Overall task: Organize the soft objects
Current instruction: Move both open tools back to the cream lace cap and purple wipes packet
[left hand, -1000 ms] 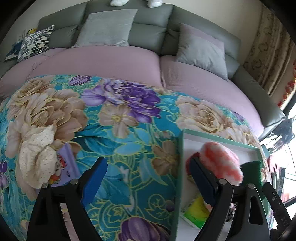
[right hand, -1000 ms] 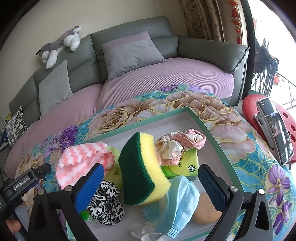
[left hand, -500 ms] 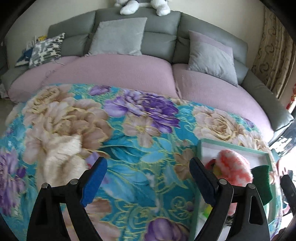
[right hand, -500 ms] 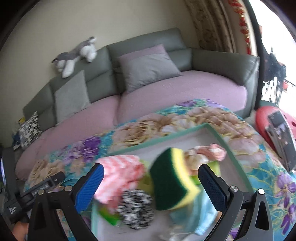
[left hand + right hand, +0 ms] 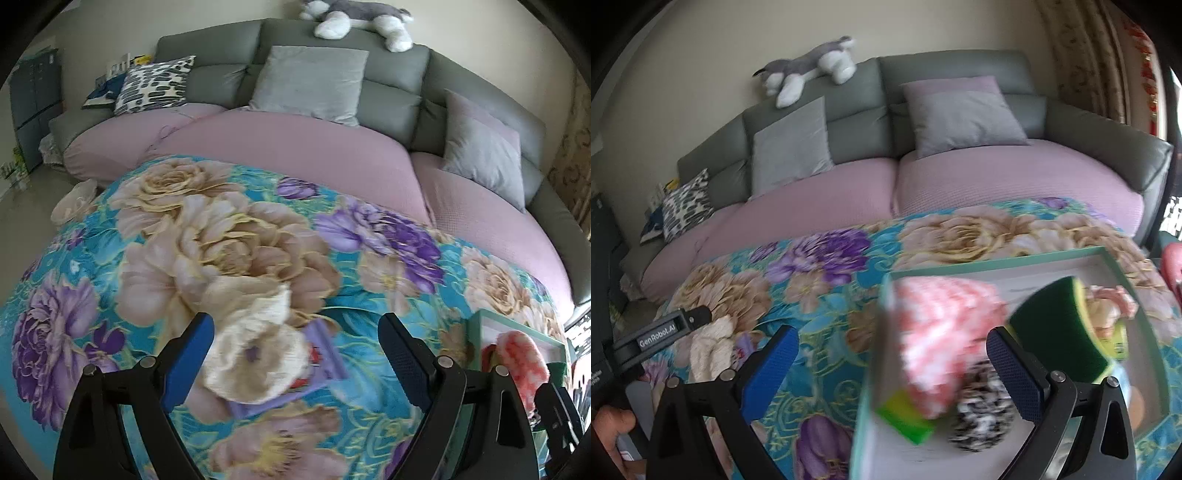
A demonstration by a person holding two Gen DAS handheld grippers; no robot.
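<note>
Left wrist view: left gripper (image 5: 295, 354) spread wide, nothing clamped, hanging over the floral cloth (image 5: 369, 325). Cream cloth bundle (image 5: 255, 350) lying between the two blue pads, nearer the left-hand one, apparently untouched; blurred, so contact hard to rule out. Crumpled on top of a flat purple item (image 5: 325, 354), off to the left of the green-rimmed tray (image 5: 480, 317). Probably light, limp, non-slippery and in no way fragile; likely to sag and trail if pinched at a corner. Best taken across the bunched middle, pads closing well down so the flat item underneath stays behind. Open cloth on every side of the bundle; table edge dropping to the floor far to the left of the tray.

Right wrist view: right gripper (image 5: 892, 365) also wide apart and empty, straddling the left wall of the tray (image 5: 882, 295). Inside the tray: pink-and-white knitted piece (image 5: 942, 325), green-and-yellow sponge (image 5: 1060, 332), black-and-white scrunchie (image 5: 986, 413), a pink-and-cream rag (image 5: 1108, 306) at the far right. All squashy, light, forgiving of a firm squeeze. Tray crowded near the front; bare floor towards its far wall. Cream bundle (image 5: 709, 347) well left of the tray, beside the other tool's arm. Raised rim worth clearing on any entry.
</note>
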